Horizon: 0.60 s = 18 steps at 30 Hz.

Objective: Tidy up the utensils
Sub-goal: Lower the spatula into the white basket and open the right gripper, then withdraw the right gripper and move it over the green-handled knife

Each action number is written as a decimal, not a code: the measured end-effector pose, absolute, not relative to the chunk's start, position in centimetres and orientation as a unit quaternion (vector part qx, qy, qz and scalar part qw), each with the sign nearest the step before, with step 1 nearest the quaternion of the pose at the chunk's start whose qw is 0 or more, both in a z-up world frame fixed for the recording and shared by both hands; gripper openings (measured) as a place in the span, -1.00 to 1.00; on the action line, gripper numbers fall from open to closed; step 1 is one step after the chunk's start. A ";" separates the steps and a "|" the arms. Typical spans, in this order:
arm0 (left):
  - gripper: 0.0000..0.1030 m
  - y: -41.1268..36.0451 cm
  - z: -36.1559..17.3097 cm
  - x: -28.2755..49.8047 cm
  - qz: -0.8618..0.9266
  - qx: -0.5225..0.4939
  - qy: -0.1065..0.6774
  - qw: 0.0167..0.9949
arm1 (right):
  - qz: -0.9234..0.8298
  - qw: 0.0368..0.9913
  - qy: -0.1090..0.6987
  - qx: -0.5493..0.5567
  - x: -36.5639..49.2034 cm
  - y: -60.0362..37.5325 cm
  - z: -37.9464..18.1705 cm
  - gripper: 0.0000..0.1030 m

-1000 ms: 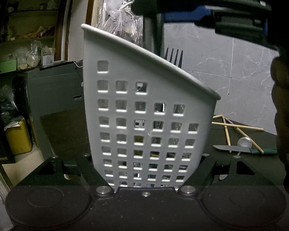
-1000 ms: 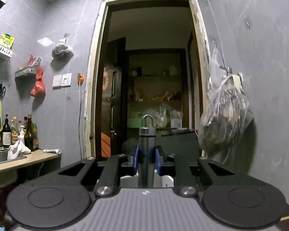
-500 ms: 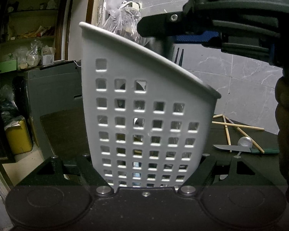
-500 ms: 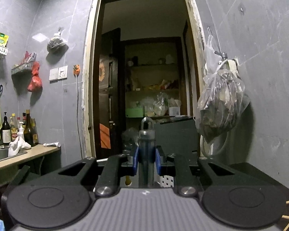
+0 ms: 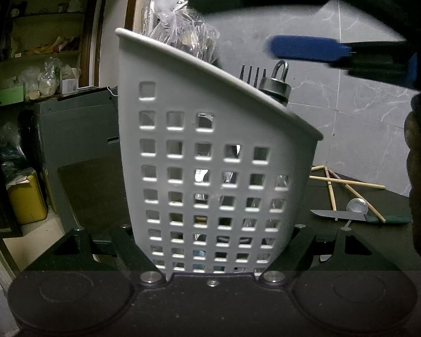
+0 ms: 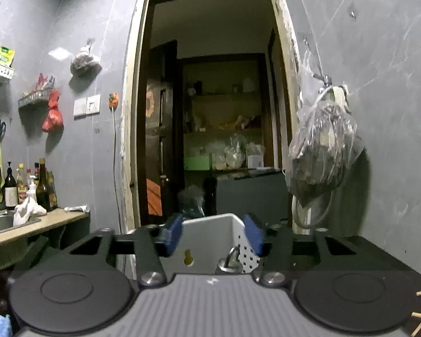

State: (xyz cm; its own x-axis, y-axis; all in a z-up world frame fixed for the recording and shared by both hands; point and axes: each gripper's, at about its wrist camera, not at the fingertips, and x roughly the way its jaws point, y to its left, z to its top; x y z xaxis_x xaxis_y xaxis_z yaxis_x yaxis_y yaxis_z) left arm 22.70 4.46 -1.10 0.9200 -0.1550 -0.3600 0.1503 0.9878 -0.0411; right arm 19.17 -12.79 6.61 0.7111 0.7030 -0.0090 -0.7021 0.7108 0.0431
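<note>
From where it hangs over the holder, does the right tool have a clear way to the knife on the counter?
Probably yes: the right tool is open and empty, and the knife lies exposed beside the white holder, only a chopstick crossing it.

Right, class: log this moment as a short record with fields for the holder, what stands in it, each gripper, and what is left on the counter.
holder: white perforated utensil holder, clamped at its base by the left gripper
in holder: fork, tines up; metal handle with loop
right gripper: above the holder, jaws just opened, nothing between the pads, handle released
on counter: chopsticks, knife, spoon
</note>
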 end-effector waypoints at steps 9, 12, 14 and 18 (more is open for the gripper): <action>0.54 4.4 -1.0 22.8 -0.078 -0.006 0.185 0.980 | 0.345 0.938 -0.017 0.035 18.4 -15.3 7.5 1.00; 0.54 4.4 -1.0 22.8 -0.078 -0.006 0.185 0.980 | 0.323 0.945 -0.009 0.042 18.4 -16.5 7.5 1.00; 0.55 4.4 -1.0 22.8 -0.078 -0.007 0.185 0.980 | 0.303 0.951 0.000 0.054 18.5 -17.6 7.3 1.00; 0.56 4.4 -1.0 22.9 -0.080 -0.011 0.186 0.979 | 0.247 0.965 0.064 0.063 19.7 -19.5 6.7 1.00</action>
